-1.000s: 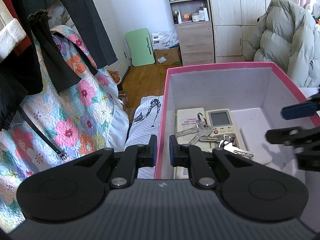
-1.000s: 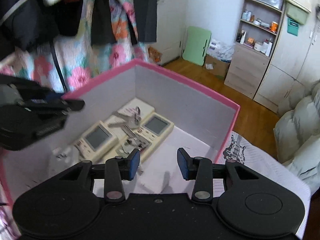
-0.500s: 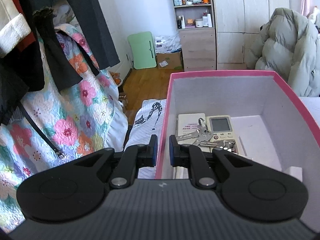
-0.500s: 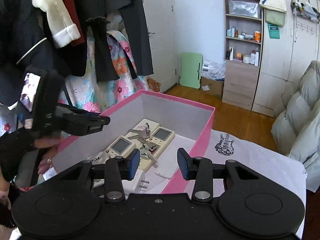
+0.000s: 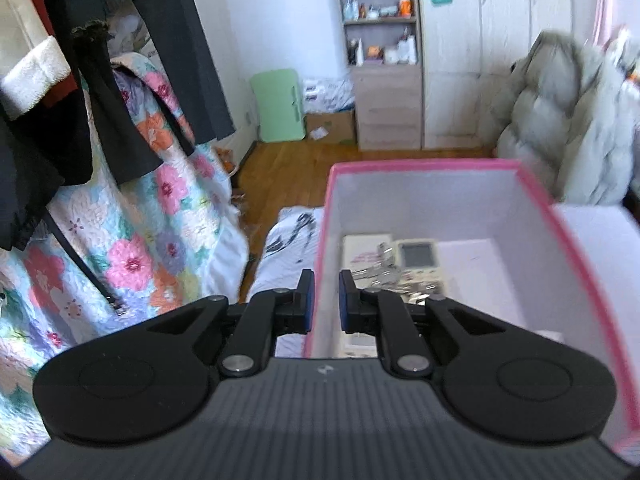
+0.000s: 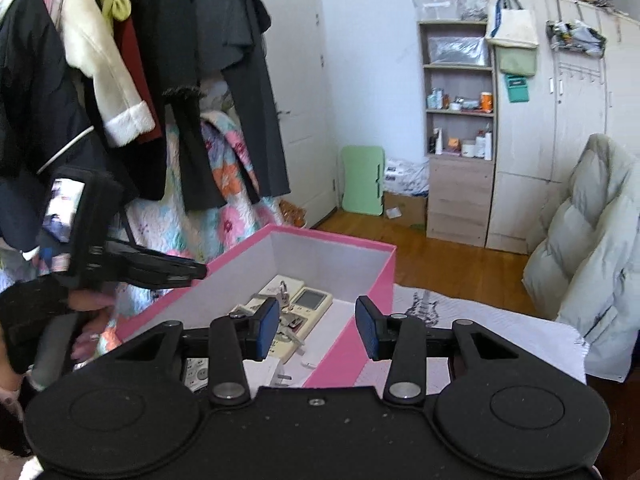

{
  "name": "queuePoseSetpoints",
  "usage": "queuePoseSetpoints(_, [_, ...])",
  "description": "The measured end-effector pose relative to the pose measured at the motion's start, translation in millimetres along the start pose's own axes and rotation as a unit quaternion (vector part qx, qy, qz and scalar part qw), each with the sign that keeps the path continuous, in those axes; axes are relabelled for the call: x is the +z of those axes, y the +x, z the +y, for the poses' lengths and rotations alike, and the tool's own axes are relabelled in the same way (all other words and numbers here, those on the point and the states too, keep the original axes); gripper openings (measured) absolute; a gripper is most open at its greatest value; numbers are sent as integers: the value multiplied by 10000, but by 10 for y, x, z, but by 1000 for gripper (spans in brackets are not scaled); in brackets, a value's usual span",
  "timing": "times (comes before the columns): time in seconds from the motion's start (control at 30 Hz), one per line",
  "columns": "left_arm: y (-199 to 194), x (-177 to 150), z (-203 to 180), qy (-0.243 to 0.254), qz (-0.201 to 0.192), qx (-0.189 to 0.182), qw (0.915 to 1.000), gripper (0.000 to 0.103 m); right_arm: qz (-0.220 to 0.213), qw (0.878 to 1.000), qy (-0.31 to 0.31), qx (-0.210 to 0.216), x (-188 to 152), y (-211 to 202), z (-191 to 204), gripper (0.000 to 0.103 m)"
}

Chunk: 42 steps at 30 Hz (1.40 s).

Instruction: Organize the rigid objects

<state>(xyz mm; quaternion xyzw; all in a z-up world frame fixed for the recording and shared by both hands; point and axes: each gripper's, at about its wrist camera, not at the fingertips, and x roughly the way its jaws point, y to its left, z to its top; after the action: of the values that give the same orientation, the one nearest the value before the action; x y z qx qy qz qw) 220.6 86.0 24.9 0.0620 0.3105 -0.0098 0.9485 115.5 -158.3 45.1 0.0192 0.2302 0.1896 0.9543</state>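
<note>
A pink box [image 5: 424,168] with a white inside holds two cream remote controls [image 5: 418,258] and a bunch of keys [image 5: 384,276] lying on them. My left gripper [image 5: 324,304] straddles the box's left wall, its jaws close together on the pink rim. The box also shows in the right wrist view [image 6: 332,240], with the remotes [image 6: 308,304], the keys [image 6: 284,304] and a white plug adapter [image 6: 276,372] inside. My right gripper [image 6: 316,324] is open and empty, above and in front of the box. My left gripper [image 6: 160,270] shows at the box's left wall.
Hung coats [image 6: 160,80] and a floral quilt [image 5: 152,216] stand to the left. A grey puffer jacket [image 6: 592,248] lies at the right. A shelf unit [image 6: 460,120] and wardrobe stand at the back. A white cloth [image 6: 480,320] lies under the box.
My right gripper has pulled up and back out of the box, still open. My left gripper has also drawn back and up a little, staying on the box's left wall.
</note>
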Motion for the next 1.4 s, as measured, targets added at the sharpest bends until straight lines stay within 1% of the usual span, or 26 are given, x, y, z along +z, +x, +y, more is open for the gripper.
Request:
queuePoseSetpoints(0.07, [-191, -30, -44, -29, -133, -128, 9998, 11, -106, 9999, 37, -74, -9, -68, 14, 49])
queuePoseSetpoints(0.17, [-427, -120, -161, 19, -238, -160, 9996, 11, -216, 9995, 129, -166, -34, -171, 45, 49])
queuePoseSetpoints(0.27, [-609, -244, -244, -125, -195, -299, 9993, 11, -333, 9988, 175, -310, -101, -301, 96, 50])
queuePoseSetpoints(0.37, [-744, -403, -318, -337, -141, -402, 9985, 11, -472, 9971, 242, -540, -239, -468, 155, 51])
queuePoseSetpoints(0.5, [-893, -647, -397, -455, -47, -571, 9973, 11, -468, 9962, 414, -602, -380, -644, 145, 51])
queuePoseSetpoints(0.63, [-1084, -811, -397, -540, -180, -581, 9967, 11, -460, 9955, 451, -689, -486, -739, 150, 51])
queuePoseSetpoints(0.77, [-1274, -892, -423, -546, -432, -432, 9966, 11, -356, 9958, 366, -761, -582, -745, 216, 51])
queuePoseSetpoints(0.87, [-1381, -939, -462, -559, -604, -381, 9959, 11, -356, 9952, 507, -761, -637, -794, 260, 53])
queuePoseSetpoints(1.0, [-1489, -996, -560, -423, -755, -298, 9958, 11, -483, 9947, 374, -822, -714, -892, 377, 53])
queuePoseSetpoints(1.07, [-1527, -1038, -599, -400, -791, -369, 9954, 11, -535, 9942, 408, -837, -751, -938, 390, 53])
queuePoseSetpoints(1.13, [-1558, -1098, -634, -424, -829, -428, 9947, 12, -597, 9930, 350, -955, -783, -982, 425, 54])
queuePoseSetpoints(1.2, [-1563, -1133, -659, -388, -864, -467, 9944, 12, -684, 9919, 292, -1033, -818, -1032, 448, 58])
queuePoseSetpoints(1.3, [-1573, -1190, -677, -376, -871, -526, 9941, 12, -798, 9903, 311, -1090, -865, -1094, 450, 58])
queuePoseSetpoints(1.4, [-1597, -1257, -699, -364, -894, -570, 9937, 16, -820, 9893, 371, -1150, -889, -1123, 423, 58])
